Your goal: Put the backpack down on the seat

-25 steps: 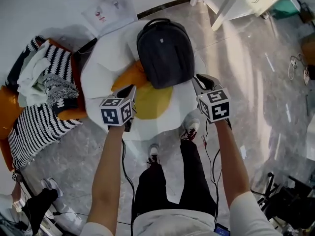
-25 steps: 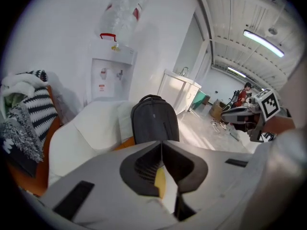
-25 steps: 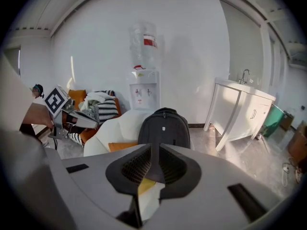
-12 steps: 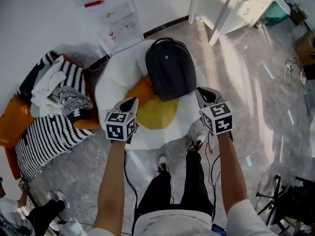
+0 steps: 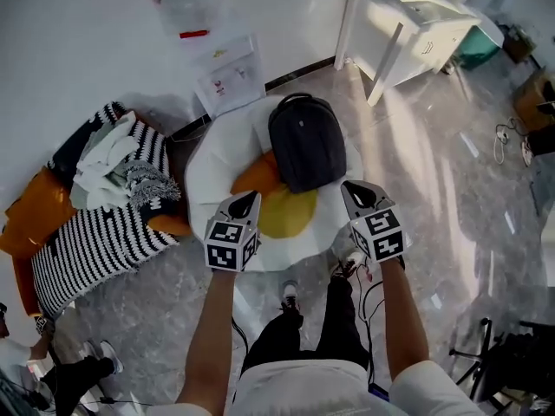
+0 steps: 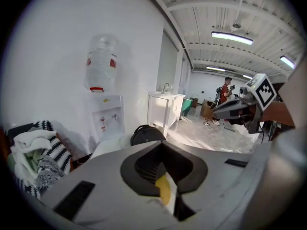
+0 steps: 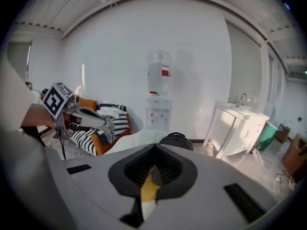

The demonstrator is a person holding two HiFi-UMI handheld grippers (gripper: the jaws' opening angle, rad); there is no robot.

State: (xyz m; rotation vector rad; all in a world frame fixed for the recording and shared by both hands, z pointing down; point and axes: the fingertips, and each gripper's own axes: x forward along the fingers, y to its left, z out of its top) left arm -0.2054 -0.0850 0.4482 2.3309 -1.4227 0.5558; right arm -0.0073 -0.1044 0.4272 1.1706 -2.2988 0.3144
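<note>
On the seat (image 5: 208, 159), a white beanbag with a yellow middle, the backpack (image 5: 307, 141) lies flat toward the seat's far side. An orange cushion (image 5: 258, 173) pokes out from under it toward the seat's centre, so the task looks done. The left tongs (image 5: 245, 203) and right tongs (image 5: 356, 192) hang over the seat's near edge, clear of the bag. Each pair is closed together with nothing between, as both gripper views show. The bag looks like a soft, dark fabric shell. It would probably sag and fold if pinched by its body, and its smooth cloth could slip. The top handle (image 5: 293, 99) at the seat's far end looks the firmest place to take hold, and its weight cannot be judged. Just left of the seat sits a heap of striped blankets (image 5: 95, 241) and pale cloths. Behind the seat a water dispenser (image 5: 227, 81) stands against the wall. To the right of the seat and farther back is a white cabinet (image 5: 408, 24). The person's shoes (image 5: 290, 295) stand just in front of the seat, with cables (image 5: 373, 293) trailing from the tongs. Nothing blocks the way to the bag from the near side.
</note>
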